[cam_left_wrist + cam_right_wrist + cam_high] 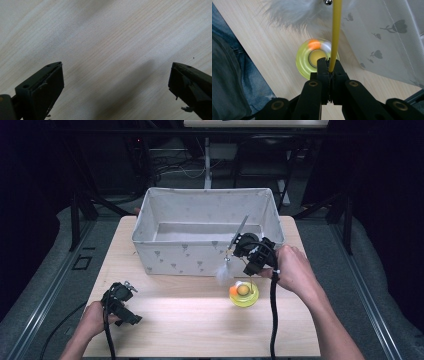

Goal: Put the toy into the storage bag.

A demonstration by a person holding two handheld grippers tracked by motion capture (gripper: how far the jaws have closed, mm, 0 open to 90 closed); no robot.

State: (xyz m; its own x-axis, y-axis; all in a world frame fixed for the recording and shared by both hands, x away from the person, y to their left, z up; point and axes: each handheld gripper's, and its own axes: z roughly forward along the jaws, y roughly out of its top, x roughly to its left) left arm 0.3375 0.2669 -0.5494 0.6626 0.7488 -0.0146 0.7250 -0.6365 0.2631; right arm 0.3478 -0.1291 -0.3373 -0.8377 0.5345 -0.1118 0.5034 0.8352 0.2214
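The right hand-held gripper (pixel 331 71) clamps a yellow wand (pixel 335 35) whose white feather tuft (pixel 223 273) hangs just left of the yellow-green spinner (pixel 244 294), near the fabric bin (pixel 205 227). The left hand-held gripper (pixel 116 82) gapes wide over the bare table (pixel 175 320). No writing is readable.

1. Lab or recording studio setup, not a home: dark curtains (pixel 30 180) hang on both sides of the wooden table (pixel 200 325).
2. Behind the table: metal stand legs (pixel 207 165), loose cables on the floor (pixel 172 167), black frame bars (pixel 80 212).
3. Beside the table, left and right: grey floor with metal rails (pixel 55 285).
4. Table lit brightly from above, surroundings dark.
5. On the table: fabric bin (pixel 200 255) at its far edge, staged.
6. Person holds cabled handheld grippers at the table's near edge; data-collection rig.
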